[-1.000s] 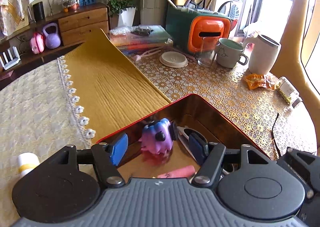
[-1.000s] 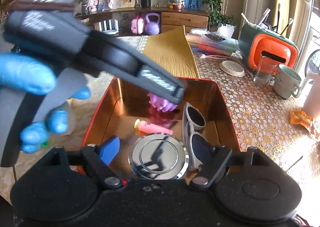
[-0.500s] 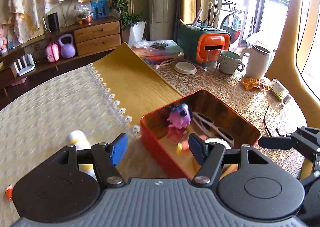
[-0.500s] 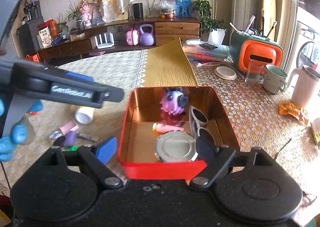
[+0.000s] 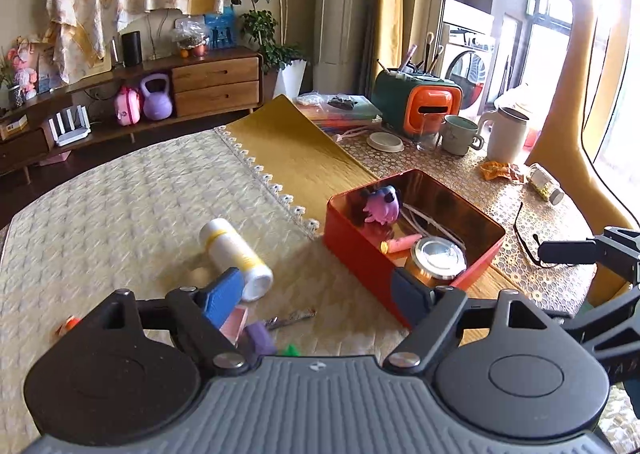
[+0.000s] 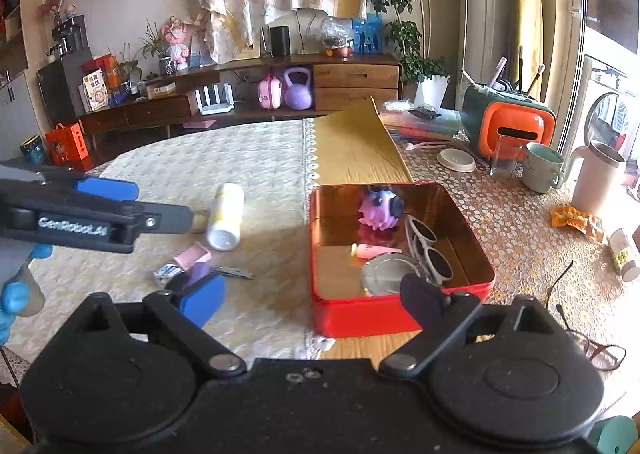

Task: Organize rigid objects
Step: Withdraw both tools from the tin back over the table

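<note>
A red tin box (image 5: 360,250) (image 6: 392,318) stands on the table. In it lie a purple spiky toy (image 5: 382,208) (image 6: 378,210), a pink tube (image 5: 402,243) (image 6: 374,251), a round metal lid (image 5: 438,254) (image 6: 386,274) and white sunglasses (image 6: 428,252). A white bottle with a yellow band (image 5: 236,256) (image 6: 226,222) lies left of the box. Small items lie near it: a pink piece (image 6: 192,256), a purple piece (image 5: 258,336), a metal key-like piece (image 5: 290,318). My left gripper (image 5: 316,292) is open and empty, above the table in front of the box. My right gripper (image 6: 310,294) is open and empty, near the box's front wall.
At the back right stand an orange-green organizer (image 5: 418,104), a glass (image 6: 506,160), a green mug (image 5: 458,134), a white jug (image 5: 506,134) and a white lid (image 5: 386,141). Black glasses (image 6: 588,346) and a small bottle (image 5: 546,182) lie at the right. A yellow runner (image 5: 296,158) crosses the table.
The purple toy has been let go and now lies in the box. Both grippers have pulled back and up from the box, so more of the table shows.
</note>
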`<state>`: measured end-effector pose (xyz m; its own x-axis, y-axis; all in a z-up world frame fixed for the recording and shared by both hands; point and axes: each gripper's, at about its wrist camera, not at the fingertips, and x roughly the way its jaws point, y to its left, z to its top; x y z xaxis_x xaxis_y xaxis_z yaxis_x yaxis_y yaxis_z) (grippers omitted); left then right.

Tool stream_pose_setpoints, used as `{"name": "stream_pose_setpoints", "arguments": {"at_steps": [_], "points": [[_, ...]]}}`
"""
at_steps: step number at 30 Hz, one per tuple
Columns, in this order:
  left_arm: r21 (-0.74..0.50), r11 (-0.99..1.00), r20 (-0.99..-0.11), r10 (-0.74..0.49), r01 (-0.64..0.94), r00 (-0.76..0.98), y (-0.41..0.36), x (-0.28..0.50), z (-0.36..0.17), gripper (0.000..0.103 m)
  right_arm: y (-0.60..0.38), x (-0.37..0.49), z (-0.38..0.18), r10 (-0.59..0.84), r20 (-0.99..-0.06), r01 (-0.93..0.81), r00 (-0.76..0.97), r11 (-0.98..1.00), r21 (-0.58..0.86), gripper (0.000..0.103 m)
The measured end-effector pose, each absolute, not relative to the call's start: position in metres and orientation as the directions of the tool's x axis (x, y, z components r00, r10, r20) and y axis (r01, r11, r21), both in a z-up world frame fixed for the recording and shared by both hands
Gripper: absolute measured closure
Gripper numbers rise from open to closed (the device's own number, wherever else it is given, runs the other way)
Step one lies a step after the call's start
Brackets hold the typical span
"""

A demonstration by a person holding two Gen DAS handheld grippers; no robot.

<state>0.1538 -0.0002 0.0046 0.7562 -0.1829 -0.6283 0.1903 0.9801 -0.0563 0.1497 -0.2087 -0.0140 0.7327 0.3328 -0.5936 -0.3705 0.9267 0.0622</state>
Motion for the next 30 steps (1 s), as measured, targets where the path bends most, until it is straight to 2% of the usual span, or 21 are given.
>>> {"name": "stream_pose_setpoints", "arguments": {"at_steps": [4,11,15,21,30], "points": [[-0.05,0.984,-0.631,-0.163,0.169,0.759,0.008,0.134,0.001,0.022,-0.211,0.137,-0.013,0.358,-0.568,-0.369,0.741,0.924,0.1,0.0],[-0.058,0.995,-0.615,-0.097,0.077,0.782,0.026,0.094,0.0,0.021,-0.22,0.121,-0.005,0.406,-0.529,-0.403,0.745,0.906,0.129,0.0],[-0.063,0.997,-0.605,-0.068,0.037,0.794,0.032,0.078,-0.002,0.016,-0.223,0.117,-0.006,0.424,-0.518,-0.419,0.743,0.898,0.134,0.0],[-0.009,1.0,-0.581,-0.011,0.008,0.814,0.035,0.064,-0.005,0.016,-0.221,0.112,-0.014,0.453,-0.52,-0.446,0.724,0.883,0.147,0.0],[-0.006,0.999,-0.567,0.033,-0.045,0.823,0.06,0.066,-0.014,0.016,-0.2,0.115,-0.02,0.472,-0.548,-0.494,0.691,0.861,0.118,0.0]]}}
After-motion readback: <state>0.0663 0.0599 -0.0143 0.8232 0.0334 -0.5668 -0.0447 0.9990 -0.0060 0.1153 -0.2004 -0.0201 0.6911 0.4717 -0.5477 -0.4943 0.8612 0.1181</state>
